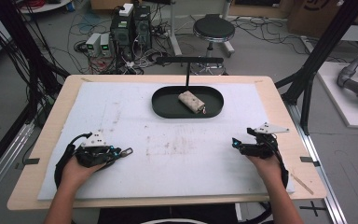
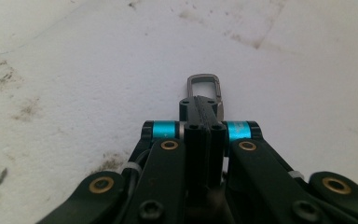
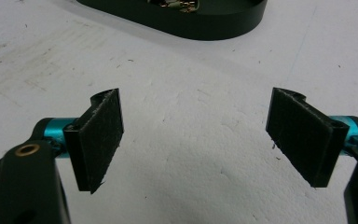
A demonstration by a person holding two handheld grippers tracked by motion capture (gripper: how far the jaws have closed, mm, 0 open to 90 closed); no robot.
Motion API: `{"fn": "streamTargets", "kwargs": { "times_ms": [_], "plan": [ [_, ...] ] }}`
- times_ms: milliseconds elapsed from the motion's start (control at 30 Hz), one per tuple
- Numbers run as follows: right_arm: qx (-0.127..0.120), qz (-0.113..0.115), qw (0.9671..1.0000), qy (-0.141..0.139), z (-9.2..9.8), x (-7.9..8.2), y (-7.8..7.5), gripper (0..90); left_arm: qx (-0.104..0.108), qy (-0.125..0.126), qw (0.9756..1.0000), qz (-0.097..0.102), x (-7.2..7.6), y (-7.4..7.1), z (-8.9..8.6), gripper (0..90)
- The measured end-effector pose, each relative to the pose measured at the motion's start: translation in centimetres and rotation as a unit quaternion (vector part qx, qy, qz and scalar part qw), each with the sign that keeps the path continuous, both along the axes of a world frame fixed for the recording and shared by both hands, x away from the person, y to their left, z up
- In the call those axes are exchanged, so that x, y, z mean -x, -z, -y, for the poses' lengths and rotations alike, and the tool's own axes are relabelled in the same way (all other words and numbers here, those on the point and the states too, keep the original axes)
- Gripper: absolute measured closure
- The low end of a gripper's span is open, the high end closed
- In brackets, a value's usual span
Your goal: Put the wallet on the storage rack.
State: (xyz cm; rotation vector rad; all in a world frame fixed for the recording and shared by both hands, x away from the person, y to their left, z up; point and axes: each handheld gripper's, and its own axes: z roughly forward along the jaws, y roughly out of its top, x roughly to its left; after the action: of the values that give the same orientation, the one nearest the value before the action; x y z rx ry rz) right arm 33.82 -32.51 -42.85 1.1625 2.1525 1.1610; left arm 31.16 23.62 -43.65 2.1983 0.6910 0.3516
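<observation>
Currently left gripper (image 2: 204,122) clamped on small grey metal carabiner clip (image 2: 205,88), low over stained white foam mat (image 1: 177,154) at front left. Right gripper (image 3: 196,135) jaws wide apart, nothing between.

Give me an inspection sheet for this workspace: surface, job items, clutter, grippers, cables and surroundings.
Surface: white mat on a wooden table, scuffed and stained.
Job's things: metal clip held in the left gripper; black oval tray with a T-shaped stand and a small beige pouch lying in it.
Clutter: nothing seen on the mat.
Grippers: left gripper shut on the clip; right gripper open, nothing between its pads.
Cables: tangled floor cables behind the table.
Surroundings: black stool, computer boxes, dark frame posts.
</observation>
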Motion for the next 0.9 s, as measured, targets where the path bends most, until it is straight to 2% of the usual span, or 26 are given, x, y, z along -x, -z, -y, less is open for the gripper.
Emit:
{"fn": "streamTargets", "kwargs": {
  "times_ms": [67, 100, 233, 333, 400, 467, 500, 633, 700, 900],
  "plan": [
    [-0.001, -0.001, 1.0, 0.0, 0.1, 0.0, 0.0, 19.3, 0.008, -0.001, 1.0, 0.0, 0.1, -0.1, -0.2, 88.9],
    [-0.002, -0.001, 1.0, 0.001, 0.1, 0.0, 0.0, 19.3, 0.006, 0.0, 1.0, -0.002, 0.1, -0.1, -0.3, 86.0],
    [-0.001, -0.001, 1.0, 0.0, 0.0, 0.0, 0.0, 19.3, 0.008, -0.013, 0.9996, -0.022, -0.1, 0.3, 0.0, 60.7],
    [-0.002, -0.001, 1.0, -0.001, 0.1, 0.0, 0.0, 19.4, -0.013, -0.007, 0.9995, -0.028, -0.2, 0.7, 0.5, 54.9],
    [-0.002, 0.001, 1.0, 0.0, 0.2, 0.0, 0.0, 19.4, -0.017, -0.001, 0.9996, -0.025, -0.1, 0.7, 0.6, 57.6],
    [-0.003, 0.0, 1.0, 0.001, 0.2, 0.0, 0.0, 19.3, -0.019, 0.017, 0.9994, -0.023, 0.2, 0.6, 0.6, 69.7],
    [-0.003, -0.001, 1.0, 0.001, 0.2, 0.0, 0.0, 19.3, -0.02, 0.018, 0.9993, -0.025, 0.2, 0.5, 0.6, 79.5],
    [-0.003, 0.001, 1.0, 0.0, 0.2, 0.0, 0.0, 19.3, -0.031, 0.022, 0.9991, -0.02, 0.4, 0.4, 0.7, 80.3],
    [-0.003, -0.001, 1.0, 0.0, 0.1, 0.1, 0.0, 19.3, -0.029, 0.022, 0.9992, -0.014, 0.5, 0.2, 0.7, 80.8],
    [-0.004, -0.002, 1.0, 0.0, 0.1, 0.0, 0.0, 19.3, 0.001, 0.004, 1.0, 0.008, 0.7, -0.7, -0.2, 81.8]
  ]
}}
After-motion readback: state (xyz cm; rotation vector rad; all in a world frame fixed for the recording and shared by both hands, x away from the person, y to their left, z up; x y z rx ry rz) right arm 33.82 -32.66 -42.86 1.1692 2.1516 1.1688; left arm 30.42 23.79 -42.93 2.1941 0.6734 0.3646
